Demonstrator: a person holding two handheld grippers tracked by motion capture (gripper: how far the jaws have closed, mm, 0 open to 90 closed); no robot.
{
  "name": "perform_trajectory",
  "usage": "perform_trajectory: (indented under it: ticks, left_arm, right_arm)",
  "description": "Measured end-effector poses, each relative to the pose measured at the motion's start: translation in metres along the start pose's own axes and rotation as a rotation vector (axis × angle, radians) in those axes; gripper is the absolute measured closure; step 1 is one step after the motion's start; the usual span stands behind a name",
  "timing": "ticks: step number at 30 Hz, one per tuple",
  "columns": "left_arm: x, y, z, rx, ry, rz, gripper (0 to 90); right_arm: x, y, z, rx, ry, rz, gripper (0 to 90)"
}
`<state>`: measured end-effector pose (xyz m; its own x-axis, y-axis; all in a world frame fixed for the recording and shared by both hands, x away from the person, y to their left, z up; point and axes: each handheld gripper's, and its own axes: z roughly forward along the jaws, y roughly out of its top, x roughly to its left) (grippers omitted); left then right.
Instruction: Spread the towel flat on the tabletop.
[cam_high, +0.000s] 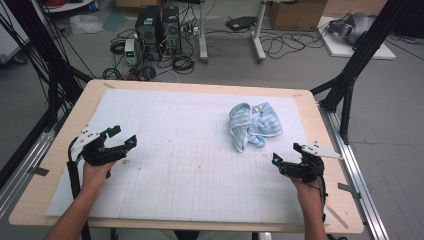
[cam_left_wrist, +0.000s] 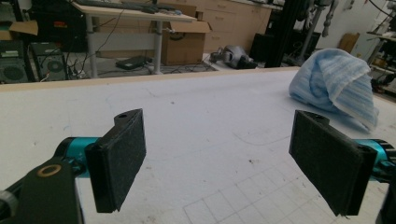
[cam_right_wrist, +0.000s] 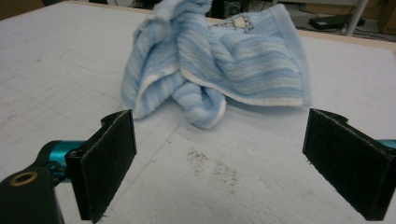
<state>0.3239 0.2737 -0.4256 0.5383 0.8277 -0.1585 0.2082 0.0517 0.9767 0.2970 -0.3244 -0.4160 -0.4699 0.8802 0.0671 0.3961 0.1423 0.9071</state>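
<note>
A crumpled light-blue striped towel (cam_high: 252, 125) lies on the white gridded mat (cam_high: 190, 150), right of centre and toward the far edge. My right gripper (cam_high: 286, 153) hovers near the mat's right side, just in front of the towel (cam_right_wrist: 219, 65), jaws wide open with nothing between them (cam_right_wrist: 219, 168). My left gripper (cam_high: 122, 136) is at the mat's left side, far from the towel (cam_left_wrist: 336, 84), and it too stands open and empty (cam_left_wrist: 219, 163).
The mat covers a wooden table (cam_high: 320, 120) with its bare rim all round. Small dark specks (cam_right_wrist: 210, 168) mark the mat in front of the right gripper. Beyond the table are computer towers (cam_high: 157, 27), cables, boxes and black frame posts (cam_high: 350, 75).
</note>
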Motion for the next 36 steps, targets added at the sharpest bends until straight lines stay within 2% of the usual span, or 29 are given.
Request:
perform_trajectory:
  ticks: [2,8,14,20,25,28,30,33,34,36]
  left_arm:
    - [0.000,-0.001,-0.003,0.001,0.001,-0.009,18.9]
    - [-0.001,-0.003,-0.006,0.015,0.001,0.009,19.0]
    - [-0.001,-0.005,-0.004,0.021,-0.003,0.002,19.2]
    - [0.001,-0.005,-0.001,0.021,-0.009,-0.005,19.3]
    - [0.001,-0.005,0.000,0.022,-0.009,-0.007,19.4]
    - [0.001,-0.006,0.001,0.022,-0.008,-0.010,19.4]
    - [0.001,-0.006,0.001,0.017,-0.009,-0.019,19.4]
    - [0.002,-0.005,0.000,0.015,-0.006,-0.023,19.5]
    - [0.002,-0.005,0.000,0.014,-0.006,-0.025,19.5]
    - [0.003,-0.006,-0.001,0.015,-0.005,-0.027,19.5]
  right_arm:
    - [0.007,0.002,0.002,0.004,0.017,-0.004,8.9]
    - [0.027,0.015,0.017,0.007,0.076,-0.042,8.9]
    - [0.042,0.029,0.036,0.039,0.092,-0.095,9.0]
    - [0.044,0.050,0.066,0.090,0.065,-0.132,9.0]
    - [0.043,0.067,0.099,0.141,0.042,-0.138,9.7]
    - [0.045,0.071,0.120,0.180,0.049,-0.142,17.0]
    - [0.045,0.071,0.137,0.237,-0.016,-0.151,18.1]
    - [0.044,0.069,0.153,0.286,-0.076,-0.138,23.3]
    - [0.045,0.069,0.157,0.300,-0.092,-0.154,27.9]
    - [0.048,0.067,0.162,0.308,-0.100,-0.211,44.0]
